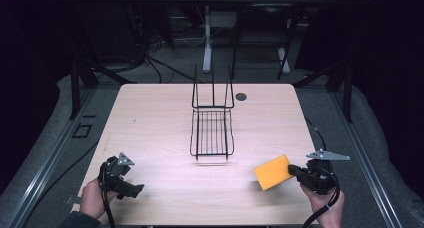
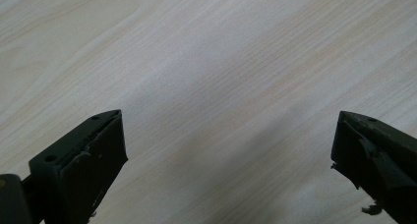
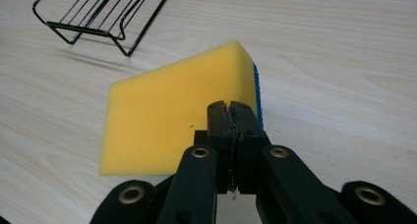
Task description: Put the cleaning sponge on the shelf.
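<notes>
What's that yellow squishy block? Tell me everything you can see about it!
The yellow foam sponge is a flat rectangular block that looks soft, with a thin blue layer along one side. Its broad yellow face is up and it looks clean and whole. It sits at the near right part of the pale wooden table, in front of the black wire rack and apart from it. The right gripper is at its near edge with its jaws pressed together; whether they pinch the sponge cannot be told.
</notes>
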